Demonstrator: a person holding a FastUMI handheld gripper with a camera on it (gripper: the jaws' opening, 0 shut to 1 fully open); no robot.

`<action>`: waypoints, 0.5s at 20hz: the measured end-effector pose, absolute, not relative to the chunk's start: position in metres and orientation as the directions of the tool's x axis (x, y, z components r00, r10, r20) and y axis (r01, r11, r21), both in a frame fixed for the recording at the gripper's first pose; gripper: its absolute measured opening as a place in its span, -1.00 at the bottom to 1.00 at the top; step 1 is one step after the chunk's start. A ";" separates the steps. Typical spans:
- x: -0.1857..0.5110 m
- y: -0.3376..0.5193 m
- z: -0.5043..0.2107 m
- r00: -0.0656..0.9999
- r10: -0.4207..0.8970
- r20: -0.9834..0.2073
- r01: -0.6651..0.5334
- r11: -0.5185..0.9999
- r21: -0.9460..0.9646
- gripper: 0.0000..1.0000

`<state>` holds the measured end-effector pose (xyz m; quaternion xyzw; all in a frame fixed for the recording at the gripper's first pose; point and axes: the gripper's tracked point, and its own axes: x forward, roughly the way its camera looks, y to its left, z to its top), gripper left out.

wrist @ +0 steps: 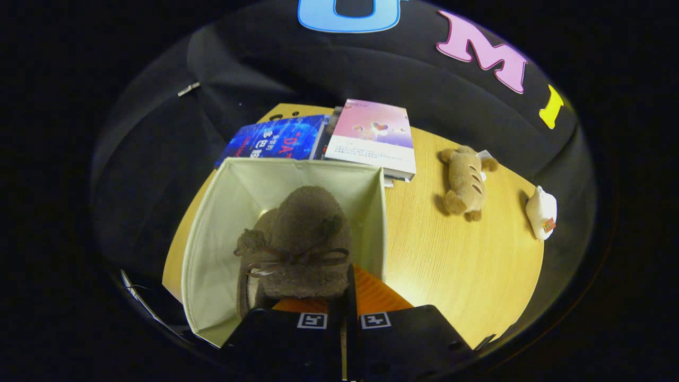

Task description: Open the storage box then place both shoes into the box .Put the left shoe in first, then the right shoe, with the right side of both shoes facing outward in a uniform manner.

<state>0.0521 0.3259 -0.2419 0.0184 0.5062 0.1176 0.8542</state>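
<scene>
Hand-held gripper (345, 297) seemingly pinching shoe (297, 244) over box (212, 233).

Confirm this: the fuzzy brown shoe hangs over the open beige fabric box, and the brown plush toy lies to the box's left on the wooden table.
Wrong side. In the gripper view the brown plush toy lies right of the beige fabric box; the fuzzy brown shoe does hang over it.

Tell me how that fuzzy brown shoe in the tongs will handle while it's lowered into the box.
The shoe looks plush, so probably light and squashy. Held by the tongs at one edge, it may sag or swing. Its bow could snag the fabric box, whose thin walls likely give.
</scene>
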 end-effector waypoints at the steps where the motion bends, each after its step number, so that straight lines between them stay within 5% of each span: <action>1: 0.052 0.329 -0.248 0.446 0.206 -0.871 -0.187 0.973 0.135 -0.83; 10: 0.043 0.330 -0.281 0.379 0.043 -0.924 -0.317 0.945 -0.086 -0.83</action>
